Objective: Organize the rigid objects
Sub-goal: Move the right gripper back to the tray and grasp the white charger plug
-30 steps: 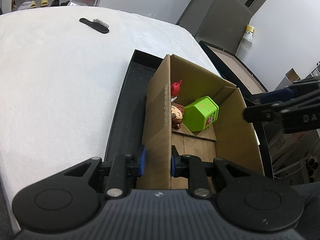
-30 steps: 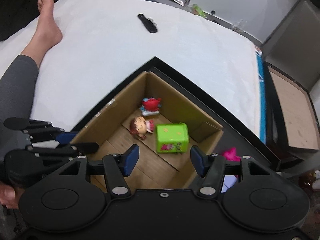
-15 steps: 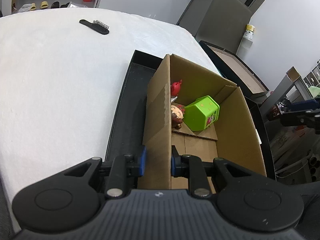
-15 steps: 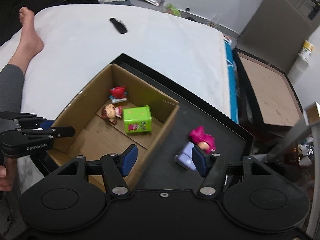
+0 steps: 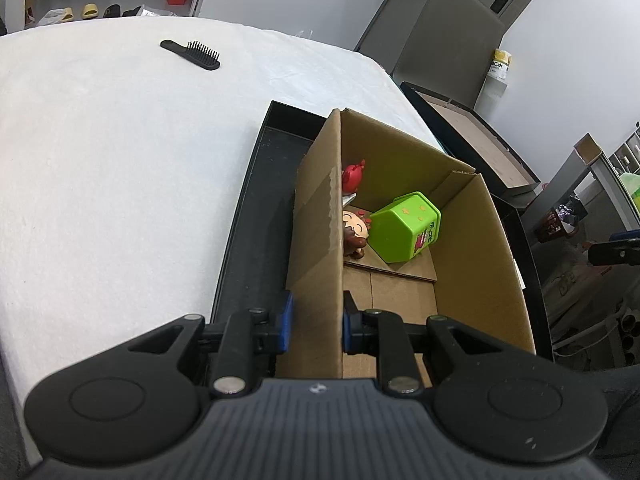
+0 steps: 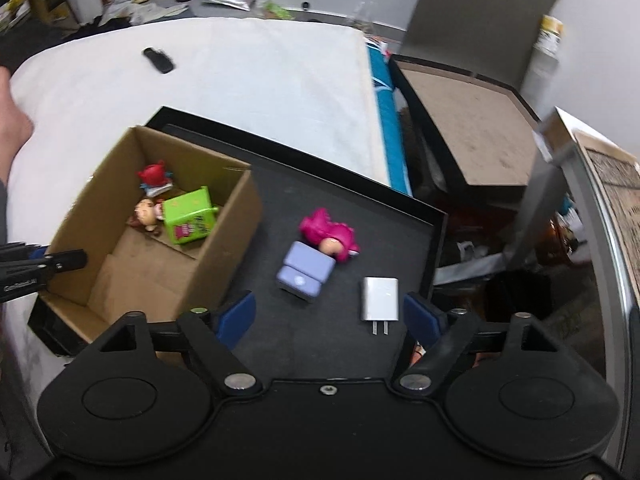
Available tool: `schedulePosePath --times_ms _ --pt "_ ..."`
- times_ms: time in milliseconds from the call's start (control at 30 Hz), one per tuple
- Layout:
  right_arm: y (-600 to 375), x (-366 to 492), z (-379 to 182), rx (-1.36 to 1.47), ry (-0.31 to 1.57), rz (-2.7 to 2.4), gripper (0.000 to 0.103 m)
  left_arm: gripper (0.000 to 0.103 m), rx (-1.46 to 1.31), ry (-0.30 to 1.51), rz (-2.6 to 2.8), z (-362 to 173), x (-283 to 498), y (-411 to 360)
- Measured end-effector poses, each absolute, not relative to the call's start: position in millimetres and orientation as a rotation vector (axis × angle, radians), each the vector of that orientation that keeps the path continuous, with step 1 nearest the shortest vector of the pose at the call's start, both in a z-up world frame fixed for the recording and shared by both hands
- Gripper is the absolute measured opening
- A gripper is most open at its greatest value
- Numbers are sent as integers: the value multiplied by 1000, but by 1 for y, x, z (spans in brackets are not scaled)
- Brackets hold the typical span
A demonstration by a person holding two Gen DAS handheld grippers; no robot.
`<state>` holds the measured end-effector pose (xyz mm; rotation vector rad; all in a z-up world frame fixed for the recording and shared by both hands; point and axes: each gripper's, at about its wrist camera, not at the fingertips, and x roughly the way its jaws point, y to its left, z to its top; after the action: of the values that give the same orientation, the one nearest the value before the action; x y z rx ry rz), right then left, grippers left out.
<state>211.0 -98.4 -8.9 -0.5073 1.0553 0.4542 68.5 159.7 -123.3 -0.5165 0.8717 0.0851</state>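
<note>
My left gripper (image 5: 315,322) is shut on the near left wall of an open cardboard box (image 5: 320,236). The box (image 6: 224,252) stands on a black tray (image 6: 360,208) and holds a green hexagonal container (image 5: 404,232), a brown-haired doll (image 5: 354,232) and a red figure (image 5: 353,176). My right gripper (image 6: 330,318) is open and empty above the tray, right of the box. Ahead of it lie a pink-haired doll (image 6: 328,234), a lilac block (image 6: 306,272) and a white charger plug (image 6: 380,300).
The tray rests on a white bed cover (image 5: 120,152). A black hairbrush (image 5: 192,54) lies far back on it. A second black tray with a brown board (image 6: 464,128) sits to the right, past the bed edge. A bare foot (image 6: 12,128) shows at left.
My right gripper has swung right, from over the box to over the tray, bringing the pink doll, lilac block and charger into view. My left gripper has stayed clamped on the box wall.
</note>
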Motion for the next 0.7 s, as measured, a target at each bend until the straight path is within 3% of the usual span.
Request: schedulePosePath --times_ms 400,467,533,700 --pt "-124 243 -33 -396 1126 381 85 21 -519 873 84 -124 69 160" --pt "-127 248 -41 -415 1130 362 83 21 -520 873 83 -124 69 160" --pt "-129 254 -49 -414 1156 356 75 21 -517 873 83 -124 69 159" --pt "-136 267 -67 -420 1171 334 71 21 -508 872 83 -123 69 157"
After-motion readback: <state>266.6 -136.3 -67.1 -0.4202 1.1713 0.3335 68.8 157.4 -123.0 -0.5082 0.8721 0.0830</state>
